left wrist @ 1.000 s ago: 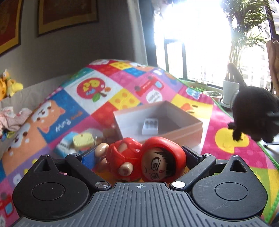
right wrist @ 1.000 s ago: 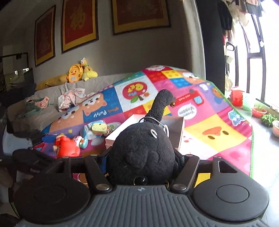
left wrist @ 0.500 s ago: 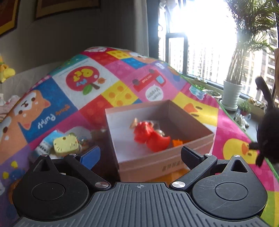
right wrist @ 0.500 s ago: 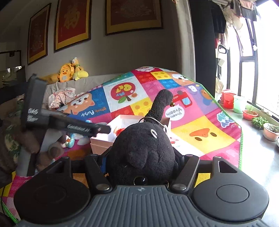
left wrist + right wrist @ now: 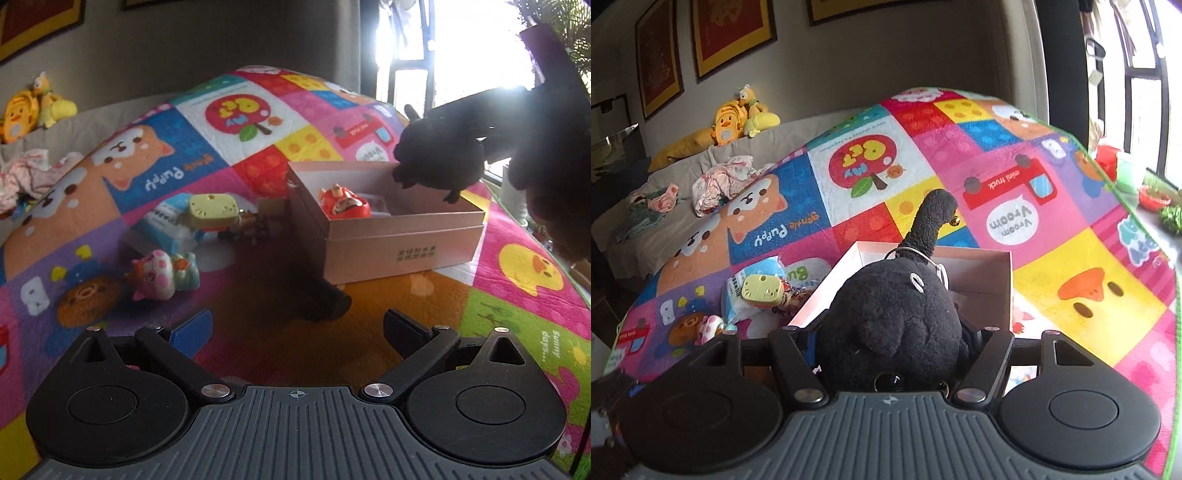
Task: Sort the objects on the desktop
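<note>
With the right gripper [image 5: 892, 345] clamped on the black plush cat [image 5: 897, 325] above the near rim of the box [image 5: 402, 236], and the left gripper [image 5: 295, 332] wide and empty, release was best delayed until the plush hung fully over the interior, clear of the red doll [image 5: 343, 201].

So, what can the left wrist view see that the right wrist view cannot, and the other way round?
Only the left wrist view shows the red figure lying inside the box, and the open, empty left gripper. Only the right wrist view shows the right gripper shut on the black plush from close up, and the bell at its tail. Both show the box, the plush over it, the yellow cat toy and the colourful mat.
</note>
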A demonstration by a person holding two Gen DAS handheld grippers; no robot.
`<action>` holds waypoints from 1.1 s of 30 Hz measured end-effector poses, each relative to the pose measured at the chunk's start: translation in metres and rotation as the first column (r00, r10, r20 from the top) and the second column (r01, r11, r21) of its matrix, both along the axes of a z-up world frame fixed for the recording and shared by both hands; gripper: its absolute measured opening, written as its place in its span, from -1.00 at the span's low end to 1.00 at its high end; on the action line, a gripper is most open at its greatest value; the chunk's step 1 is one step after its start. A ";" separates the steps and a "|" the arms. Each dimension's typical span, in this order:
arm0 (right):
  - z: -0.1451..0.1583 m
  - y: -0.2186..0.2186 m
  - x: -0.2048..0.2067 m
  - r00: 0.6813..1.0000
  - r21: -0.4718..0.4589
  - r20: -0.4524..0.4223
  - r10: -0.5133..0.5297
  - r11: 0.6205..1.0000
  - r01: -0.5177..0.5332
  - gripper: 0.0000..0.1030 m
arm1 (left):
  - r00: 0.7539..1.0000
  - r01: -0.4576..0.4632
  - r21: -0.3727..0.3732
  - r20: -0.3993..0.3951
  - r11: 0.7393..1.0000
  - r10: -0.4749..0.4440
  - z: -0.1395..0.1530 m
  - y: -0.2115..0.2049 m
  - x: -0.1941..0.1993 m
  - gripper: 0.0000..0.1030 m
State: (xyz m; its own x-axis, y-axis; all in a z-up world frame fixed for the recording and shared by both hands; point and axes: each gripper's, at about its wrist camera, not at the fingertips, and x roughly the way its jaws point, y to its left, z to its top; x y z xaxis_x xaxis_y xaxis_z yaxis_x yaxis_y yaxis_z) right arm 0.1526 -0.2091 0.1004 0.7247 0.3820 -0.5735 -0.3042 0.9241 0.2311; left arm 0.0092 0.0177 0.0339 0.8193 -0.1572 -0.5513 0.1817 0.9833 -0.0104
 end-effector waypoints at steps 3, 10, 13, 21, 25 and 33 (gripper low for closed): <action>-0.013 -0.002 0.024 0.997 0.061 -0.068 -0.019 0.998 0.023 0.39 | 0.999 -0.033 -0.006 -0.001 0.999 0.033 -0.003 0.010 0.000 0.98; -0.010 -0.001 -0.017 0.991 -0.145 0.088 -0.102 0.983 0.113 0.53 | 0.991 -0.130 0.019 0.013 0.991 0.130 -0.009 0.033 -0.003 0.99; -0.007 0.014 -0.049 0.983 -0.241 0.179 -0.049 0.966 0.092 0.55 | 0.986 -0.167 0.024 0.025 0.986 0.167 -0.009 0.040 -0.004 0.99; -0.042 0.090 -0.088 0.972 -0.233 0.048 0.231 0.949 -0.214 0.12 | 0.966 -0.257 0.013 0.018 0.966 0.257 -0.012 0.062 -0.009 1.00; -0.071 0.127 -0.077 0.974 -0.278 0.018 0.227 0.936 -0.213 0.03 | 0.965 -0.262 -0.002 -0.009 0.965 0.262 -0.019 0.068 -0.012 1.00; -0.081 0.116 -0.082 0.976 -0.266 -0.039 0.214 0.939 -0.216 -0.57 | 0.965 -0.260 -0.022 -0.027 0.965 0.260 -0.021 0.072 -0.012 1.00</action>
